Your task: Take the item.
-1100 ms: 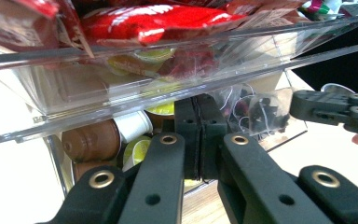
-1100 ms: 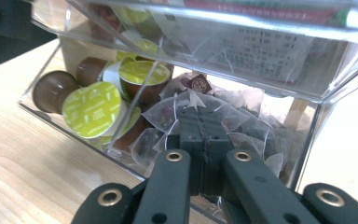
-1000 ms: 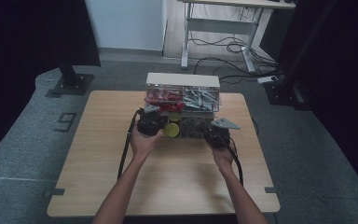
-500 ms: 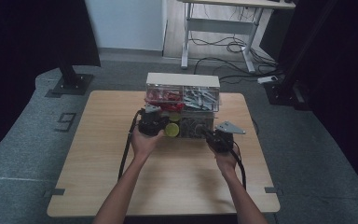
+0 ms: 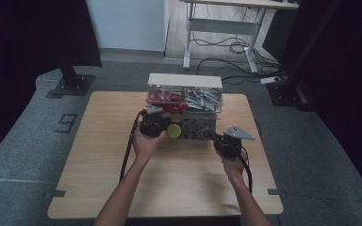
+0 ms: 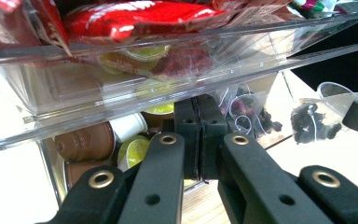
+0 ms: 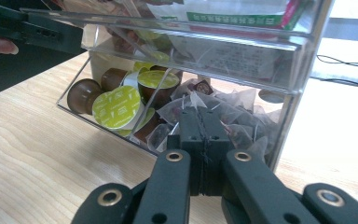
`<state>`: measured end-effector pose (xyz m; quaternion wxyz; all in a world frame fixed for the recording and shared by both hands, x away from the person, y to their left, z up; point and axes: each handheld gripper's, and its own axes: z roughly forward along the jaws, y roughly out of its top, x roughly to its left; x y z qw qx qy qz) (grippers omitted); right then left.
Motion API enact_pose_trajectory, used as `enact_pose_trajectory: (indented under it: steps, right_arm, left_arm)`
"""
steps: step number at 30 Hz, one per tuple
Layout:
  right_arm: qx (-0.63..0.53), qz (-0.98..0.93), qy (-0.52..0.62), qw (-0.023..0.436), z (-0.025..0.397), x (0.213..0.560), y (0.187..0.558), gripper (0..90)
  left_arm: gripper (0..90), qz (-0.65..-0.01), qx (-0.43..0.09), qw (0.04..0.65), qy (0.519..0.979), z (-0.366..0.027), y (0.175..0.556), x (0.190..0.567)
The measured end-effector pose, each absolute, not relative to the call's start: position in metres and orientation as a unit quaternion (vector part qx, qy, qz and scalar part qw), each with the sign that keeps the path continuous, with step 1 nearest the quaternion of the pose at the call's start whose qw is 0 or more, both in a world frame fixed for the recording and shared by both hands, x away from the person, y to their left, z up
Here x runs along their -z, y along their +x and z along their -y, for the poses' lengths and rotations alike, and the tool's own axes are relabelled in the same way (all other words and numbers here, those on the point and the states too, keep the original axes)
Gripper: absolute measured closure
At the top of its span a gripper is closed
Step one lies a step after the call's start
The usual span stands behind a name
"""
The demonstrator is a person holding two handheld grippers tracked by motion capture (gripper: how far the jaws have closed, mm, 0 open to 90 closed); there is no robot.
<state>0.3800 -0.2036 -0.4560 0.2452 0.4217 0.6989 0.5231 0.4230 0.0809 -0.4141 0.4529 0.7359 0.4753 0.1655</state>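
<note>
The clear plastic organizer [image 5: 185,106] sits in the middle of the frame on the wooden table [image 5: 99,155]. Its bottom bin tilts open, showing coffee pods [image 7: 119,106]. The left gripper [image 6: 199,121] and right gripper [image 7: 200,135] both have jaws pressed together, holding nothing, probably steadying it.

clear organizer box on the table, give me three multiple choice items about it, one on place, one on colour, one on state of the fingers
1. Where do the coffee capsules sit in the clear organizer box?
A. on its lid
B. in its lower bin
C. loose on the table

2. What colour are the capsule lids?
A. yellow-green
B. blue
C. white

3. How do the right gripper fingers stand?
A. wide open
B. closed together
C. clamped around a capsule

B, the capsules lie behind the lower tilted front panel. A, the foil tops show yellow-green. B, the two pads meet with nothing between them.
</note>
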Motion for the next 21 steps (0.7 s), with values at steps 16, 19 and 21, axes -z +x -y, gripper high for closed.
enact_pose_trajectory:
  steps: [16, 19, 21]
  right_arm:
    - [-0.527, -0.688, 0.427, 0.255, 0.222, 0.452, 0.371, 89.1]
    - [-0.526, -0.687, 0.43, 0.258, 0.226, 0.452, 0.371, 89.1]
    - [-0.526, -0.685, 0.431, 0.261, 0.228, 0.452, 0.37, 89.2]
  left_arm:
    - [88.7, -0.475, -0.168, 0.452, 0.736, -0.08, 0.422, 0.414]
    - [88.7, -0.475, -0.168, 0.452, 0.736, -0.08, 0.422, 0.414]
    - [88.7, -0.475, -0.167, 0.453, 0.736, -0.08, 0.422, 0.414]
